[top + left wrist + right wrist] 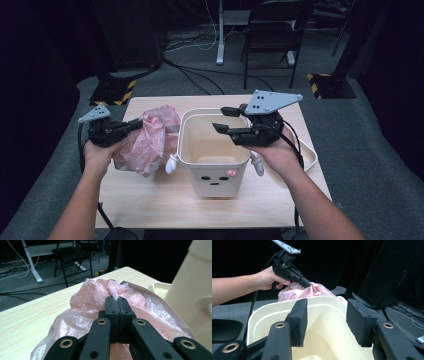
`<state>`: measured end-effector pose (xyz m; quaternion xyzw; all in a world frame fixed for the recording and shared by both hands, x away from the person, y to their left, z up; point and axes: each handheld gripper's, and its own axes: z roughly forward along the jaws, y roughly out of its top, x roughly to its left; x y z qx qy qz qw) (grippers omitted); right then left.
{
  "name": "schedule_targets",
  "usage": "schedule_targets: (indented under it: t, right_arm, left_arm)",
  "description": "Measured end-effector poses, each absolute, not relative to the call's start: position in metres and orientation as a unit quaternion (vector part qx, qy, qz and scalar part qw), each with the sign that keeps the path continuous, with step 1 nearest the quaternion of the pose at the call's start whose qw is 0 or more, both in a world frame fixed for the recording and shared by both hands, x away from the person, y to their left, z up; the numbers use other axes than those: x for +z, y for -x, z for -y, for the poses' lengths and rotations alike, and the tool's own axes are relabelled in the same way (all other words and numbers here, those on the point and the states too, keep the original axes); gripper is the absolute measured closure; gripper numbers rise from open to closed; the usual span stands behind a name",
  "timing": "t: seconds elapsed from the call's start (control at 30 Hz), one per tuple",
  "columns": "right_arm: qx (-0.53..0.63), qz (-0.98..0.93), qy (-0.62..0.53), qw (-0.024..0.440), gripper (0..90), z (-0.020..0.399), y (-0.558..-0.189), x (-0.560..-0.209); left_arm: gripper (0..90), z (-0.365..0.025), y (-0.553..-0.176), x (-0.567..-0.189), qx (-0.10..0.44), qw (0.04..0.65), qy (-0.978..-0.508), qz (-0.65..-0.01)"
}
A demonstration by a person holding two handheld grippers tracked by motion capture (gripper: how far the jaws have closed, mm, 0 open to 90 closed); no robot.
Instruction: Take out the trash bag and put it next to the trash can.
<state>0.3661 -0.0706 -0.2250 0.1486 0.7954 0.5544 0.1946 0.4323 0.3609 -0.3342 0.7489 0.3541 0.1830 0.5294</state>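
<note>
- The cream plastic bin with a small face on its front (215, 170) stands upright near the middle of the pale wooden table (150, 200); it is the landmark for what follows.
- The crumpled pink thin-plastic bag (145, 140) lies on the table just to the left of the bin, its bulk close against the bin's left wall.
- The left gripper (131, 125) sits left of the bin, its black jaws pressed together on a fold of the bag; the left gripper view shows the pink film bunched around the closed tips (117, 302).
- The right gripper (226, 120) hovers over the bin's open mouth, near its right rim, pointing left across the opening.
- Its jaws stand well apart with nothing between the pads (299, 320); the bin's bare interior (327, 325) lies beyond the gap.
</note>
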Motion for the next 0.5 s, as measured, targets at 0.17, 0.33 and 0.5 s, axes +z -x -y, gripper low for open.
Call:
schedule_targets:
  t: [0.17,0.33,0.5]
  right_arm:
    - [0.558,-0.790,-0.156,0.201,51.2,0.081,-0.364,-0.227]
    - [0.566,-0.785,-0.153,0.201,51.6,0.091,-0.364,-0.229]
    - [0.566,-0.782,-0.155,0.207,51.4,0.099,-0.366,-0.234]
  left_arm:
    - [88.8,-0.361,-0.436,-0.346,0.184,0.521,-0.751,-0.362]
    - [88.7,-0.362,-0.438,-0.359,0.183,0.518,-0.748,-0.372]
    - [88.7,-0.364,-0.437,-0.369,0.185,0.524,-0.740,-0.378]
